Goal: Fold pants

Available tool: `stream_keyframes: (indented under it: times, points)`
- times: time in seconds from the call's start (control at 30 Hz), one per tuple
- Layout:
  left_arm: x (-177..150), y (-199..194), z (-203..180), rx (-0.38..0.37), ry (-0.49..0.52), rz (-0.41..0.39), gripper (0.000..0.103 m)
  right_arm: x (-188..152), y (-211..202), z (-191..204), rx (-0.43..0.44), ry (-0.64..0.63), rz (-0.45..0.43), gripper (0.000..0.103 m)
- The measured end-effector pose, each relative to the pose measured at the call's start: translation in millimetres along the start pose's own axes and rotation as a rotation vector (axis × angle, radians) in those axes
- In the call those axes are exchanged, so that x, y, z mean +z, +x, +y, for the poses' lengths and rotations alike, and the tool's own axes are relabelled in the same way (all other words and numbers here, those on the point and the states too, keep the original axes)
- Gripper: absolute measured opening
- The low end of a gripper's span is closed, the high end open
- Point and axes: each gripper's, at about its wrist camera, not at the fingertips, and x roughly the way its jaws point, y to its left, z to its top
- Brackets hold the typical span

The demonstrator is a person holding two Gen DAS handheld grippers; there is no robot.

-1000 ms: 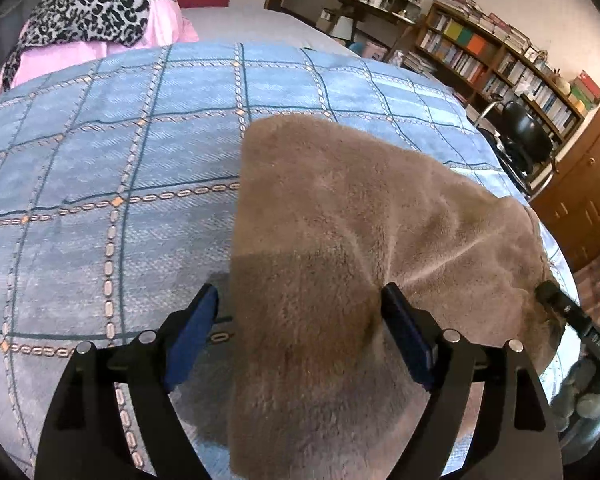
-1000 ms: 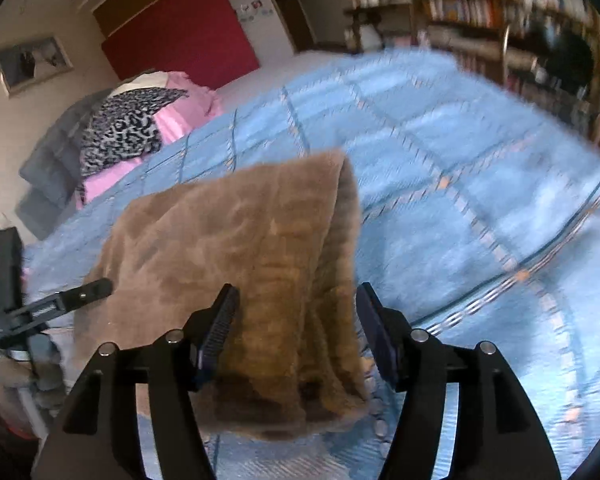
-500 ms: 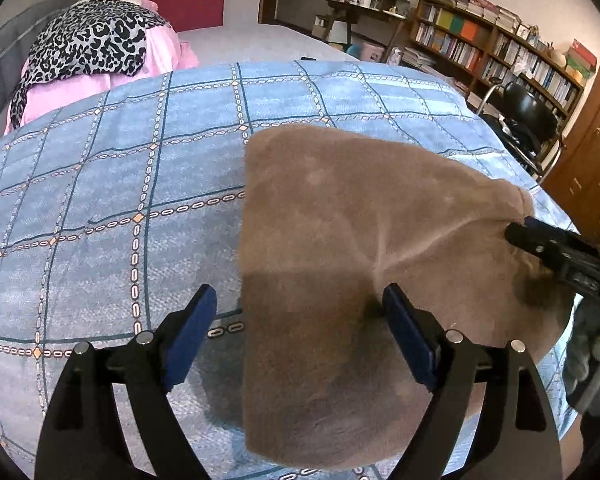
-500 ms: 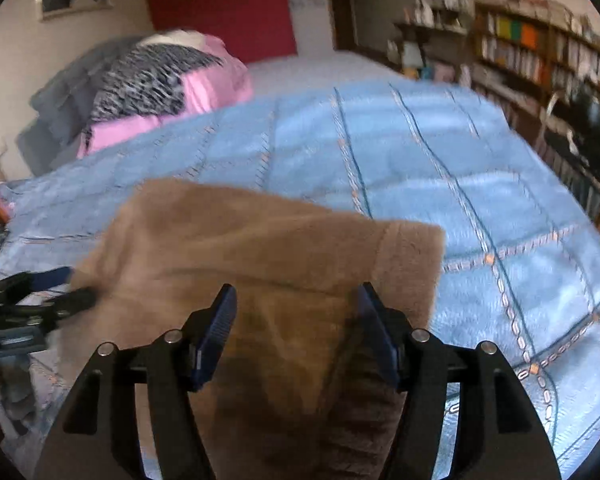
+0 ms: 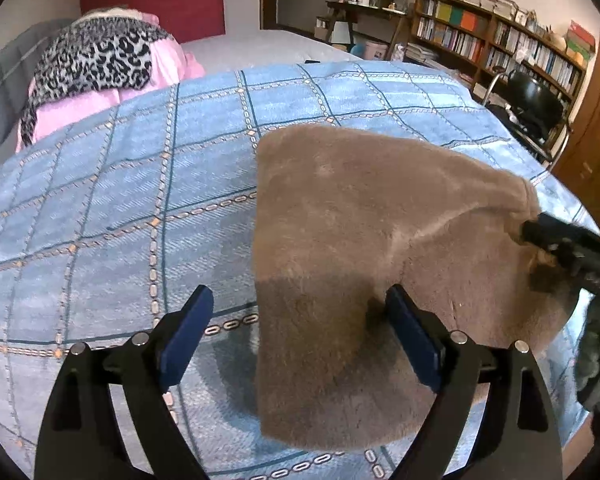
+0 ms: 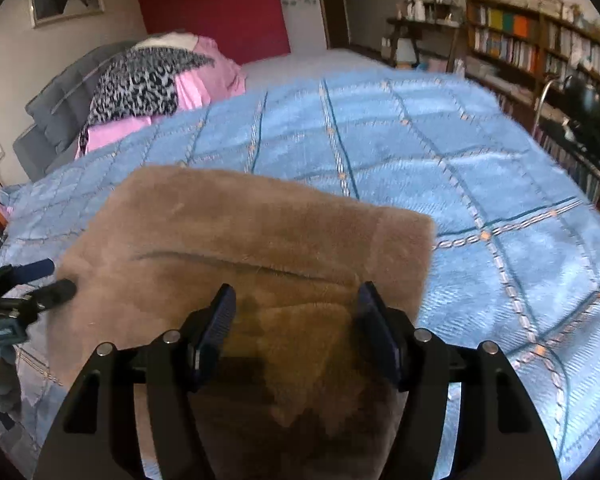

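The brown fleece pants (image 5: pixel 364 240) lie folded into a compact rectangle on the blue checked bedspread (image 5: pixel 140 184). My left gripper (image 5: pixel 300 332) is open, its fingers straddling the near left edge of the pants, right finger pressing on the fabric. My right gripper (image 6: pixel 296 328) is open over the near right part of the pants (image 6: pixel 240 240). The right gripper's tips also show at the right edge of the left wrist view (image 5: pixel 556 236), on the pants' right corner. The left gripper's tips show at the left of the right wrist view (image 6: pixel 48 284).
A pile of pink and leopard-print clothes (image 5: pixel 100 64) sits at the head of the bed beside grey quilted bedding (image 6: pixel 64 96). Bookshelves (image 5: pixel 500 32) and a black chair (image 5: pixel 536 100) stand right of the bed. The bed's near edge lies just under the grippers.
The pants have been laid down flat on the bedspread and both views have levelled out. Both grippers stay open and have drawn back slightly toward the near edge.
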Motion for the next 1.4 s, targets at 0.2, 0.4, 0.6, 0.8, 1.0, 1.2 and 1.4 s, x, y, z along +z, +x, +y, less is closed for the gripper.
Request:
stream_keyframes:
  times: [0.2,0.4,0.6,0.8,1.0,1.2,1.4]
  points:
    - [-7.9,-14.9,-14.6,0.020,0.048,-0.025,0.094,-26.9,-33.9,4.4,-0.016,0.003,-0.033,0.064]
    - [-19.8,-29.1,-29.3,0.045,0.118,-0.051,0.095,-47.2,-28.8,1.6,-0.031,-0.024,0.010,0.066]
    - [-23.3,-44.9,-34.3,0.052,0.127,-0.075,0.095,-59.0,-5.0,-13.5,-0.005,0.028,0.064,0.076]
    - [-28.4,-59.4,-36.4,0.081,0.144,-0.101,0.095,-61.7,-14.6,-18.2,-0.012,0.061,0.032,0.076]
    - [-30.5,-73.0,-43.4,0.083,0.153,-0.126,0.099,-54.2,-55.8,-1.6,-0.077,0.033,-0.057,0.077]
    - [-34.5,-83.6,-53.0,0.091,0.178,-0.133,0.100,-52.0,-89.4,20.4,-0.095,-0.006,-0.098,0.084]
    - [-39.7,-98.2,-53.2,0.103,0.145,-0.157,0.100,-61.6,-114.2,40.4,-0.086,0.003,-0.116,0.090]
